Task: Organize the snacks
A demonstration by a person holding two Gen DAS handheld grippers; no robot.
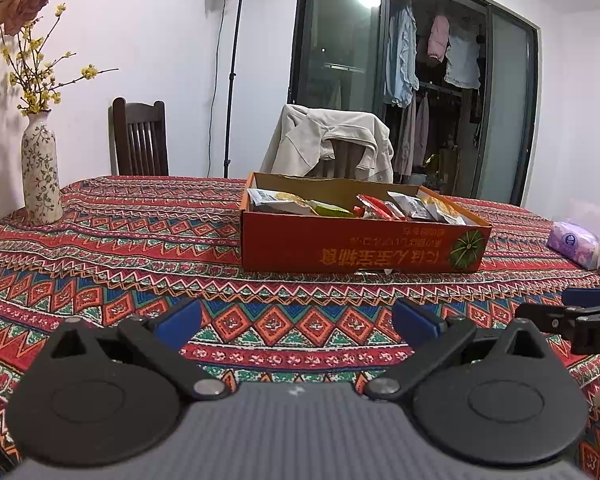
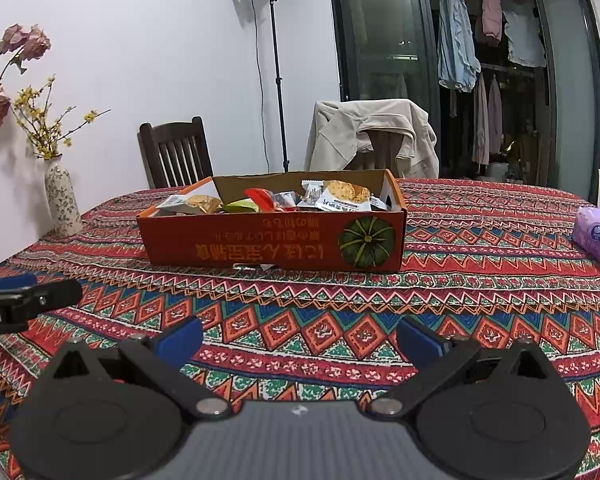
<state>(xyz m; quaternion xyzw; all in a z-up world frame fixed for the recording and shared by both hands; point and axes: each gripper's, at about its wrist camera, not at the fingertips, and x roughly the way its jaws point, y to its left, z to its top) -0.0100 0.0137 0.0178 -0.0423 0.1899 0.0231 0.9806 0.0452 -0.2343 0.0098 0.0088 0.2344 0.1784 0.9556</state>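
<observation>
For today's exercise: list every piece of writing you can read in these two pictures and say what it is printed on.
"D A": white letters on the right tool, cut off by the frame edge.
"bot.AI": on the left tool, beginning cut off.
Orange cardboard box: yellow characters, upside down, unreadable.
Snack packets and purple tissue pack: print too small.

The orange cardboard box [image 2: 260, 240] carried upside-down yellow Chinese characters on its near wall, too distorted to read, beside a pumpkin picture. The left gripper [image 2: 32, 298] showed white letters "bot.AI"; the right gripper [image 1: 580, 312] showed "DA", cut off.
</observation>
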